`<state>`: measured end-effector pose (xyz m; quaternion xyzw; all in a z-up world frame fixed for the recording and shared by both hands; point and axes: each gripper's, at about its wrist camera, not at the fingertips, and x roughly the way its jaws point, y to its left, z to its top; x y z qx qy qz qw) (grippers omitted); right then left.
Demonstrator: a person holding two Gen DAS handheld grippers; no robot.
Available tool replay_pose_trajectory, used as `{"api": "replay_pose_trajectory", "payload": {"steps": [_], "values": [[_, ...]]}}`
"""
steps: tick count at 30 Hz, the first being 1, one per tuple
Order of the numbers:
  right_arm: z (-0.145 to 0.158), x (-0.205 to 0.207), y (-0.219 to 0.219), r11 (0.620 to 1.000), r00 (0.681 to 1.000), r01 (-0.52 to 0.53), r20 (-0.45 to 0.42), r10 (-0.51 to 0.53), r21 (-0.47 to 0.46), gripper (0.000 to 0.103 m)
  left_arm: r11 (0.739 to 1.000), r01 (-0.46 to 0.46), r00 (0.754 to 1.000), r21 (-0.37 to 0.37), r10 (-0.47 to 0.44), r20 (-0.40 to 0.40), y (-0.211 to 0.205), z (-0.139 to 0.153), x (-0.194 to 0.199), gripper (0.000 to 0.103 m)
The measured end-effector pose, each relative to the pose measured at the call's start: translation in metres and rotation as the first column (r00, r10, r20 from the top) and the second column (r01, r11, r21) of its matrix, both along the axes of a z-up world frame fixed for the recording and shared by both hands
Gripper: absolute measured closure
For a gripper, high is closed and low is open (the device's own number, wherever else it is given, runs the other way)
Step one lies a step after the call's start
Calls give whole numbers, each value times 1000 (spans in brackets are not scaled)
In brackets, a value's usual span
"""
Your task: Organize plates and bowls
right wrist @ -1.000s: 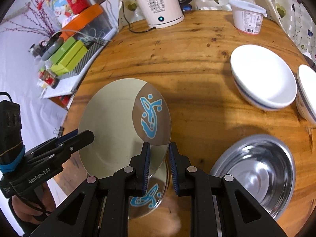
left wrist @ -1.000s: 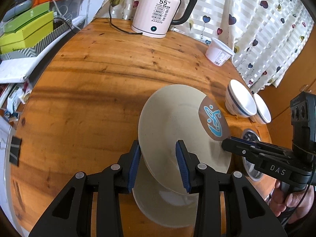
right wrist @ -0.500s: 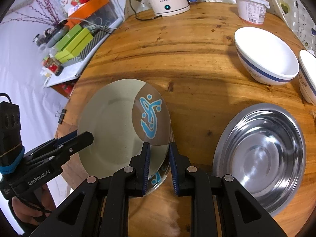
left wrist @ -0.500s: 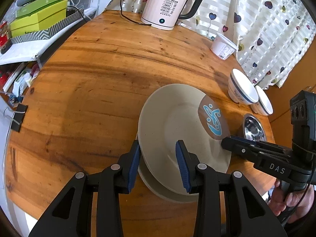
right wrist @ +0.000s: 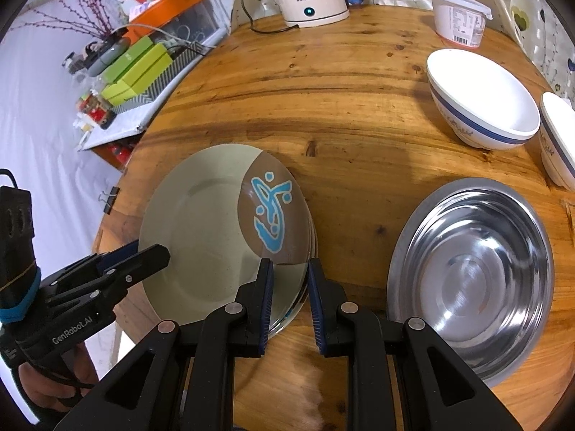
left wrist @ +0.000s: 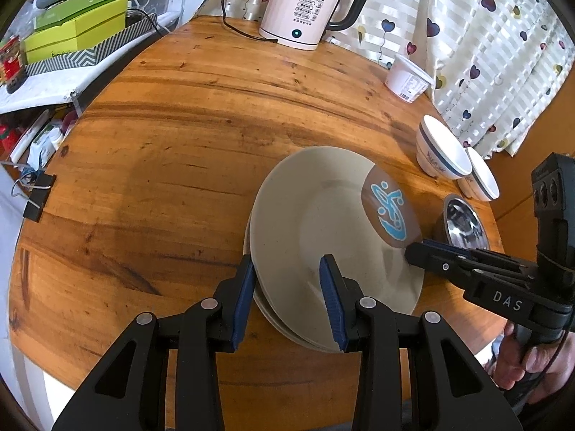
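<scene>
Both hand-held grippers, left gripper [left wrist: 287, 291] and right gripper [right wrist: 290, 301], pinch opposite rims of the beige round fish-motif ceramic plate [left wrist: 323, 230] sitting atop another plate [left wrist: 267, 310] on the wooden table [left wrist: 161, 136]; stiff, slick, breakable, best held by rim.

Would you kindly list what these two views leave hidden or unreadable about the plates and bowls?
- Lower plate: left wrist view, top plate covers all but a rim crescent; its pattern is unseen.
- Second white bowl: right wrist view, cut off by the picture's edge.
- Tub label: both views, print too small to read.
- Steel bowl: left wrist view, its near edge hidden by the right gripper.
</scene>
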<state>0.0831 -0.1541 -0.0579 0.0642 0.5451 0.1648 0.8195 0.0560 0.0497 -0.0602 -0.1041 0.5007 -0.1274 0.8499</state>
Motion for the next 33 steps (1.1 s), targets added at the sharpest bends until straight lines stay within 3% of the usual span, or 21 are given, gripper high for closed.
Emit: {"api": "replay_pose_trajectory", "payload": {"steps": [20,33], "values": [[-1,-1,5,999,1000,-18,19,19,-39,83,998,-2,1000,59,1,23,-8,-1,-3,64],[4,-3,6,999,999,-24,40,25,-30,83,999,-25,999,38,23,49,1,2,-2,62]]}}
